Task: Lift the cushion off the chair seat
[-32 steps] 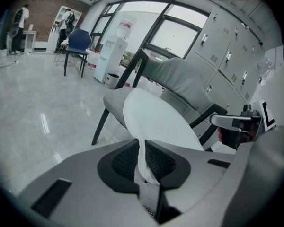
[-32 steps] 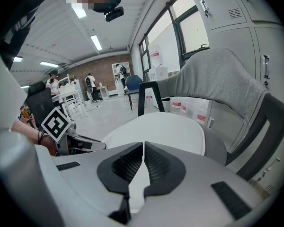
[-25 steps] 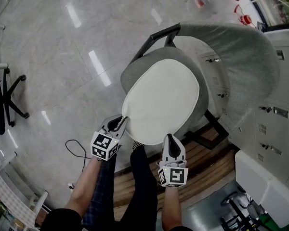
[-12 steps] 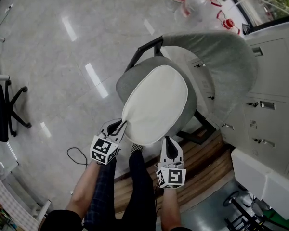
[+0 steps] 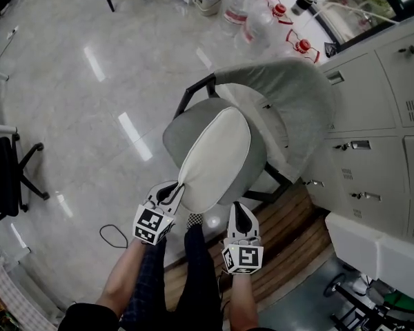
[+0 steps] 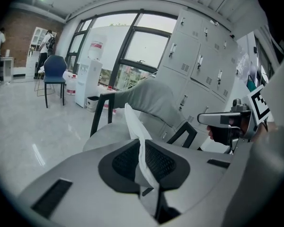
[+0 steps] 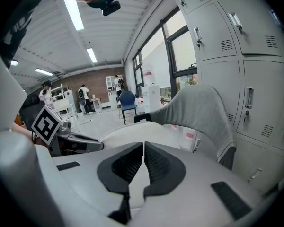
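The white oval cushion (image 5: 217, 161) hangs tilted above the grey chair seat (image 5: 181, 131), its near edge raised and its far end low toward the backrest (image 5: 290, 98). My left gripper (image 5: 171, 193) is shut on the cushion's near-left edge; in the left gripper view a white fold (image 6: 134, 124) is pinched between the jaws of that gripper (image 6: 143, 148). My right gripper (image 5: 240, 216) is shut on the near-right edge. In the right gripper view the cushion (image 7: 132, 134) spreads out just past the closed jaws of that gripper (image 7: 143, 148).
Grey lockers (image 5: 393, 116) stand to the right of the chair. Water bottles (image 5: 262, 16) sit on the floor behind it. A wooden platform (image 5: 290, 233) lies under my feet, a black office chair (image 5: 7, 178) at the left, and a cable (image 5: 114, 236) on the floor.
Both grippers have risen with the cushion's near edge. The cushion now stands steeper and looks narrower, with more of the grey seat showing to its left.
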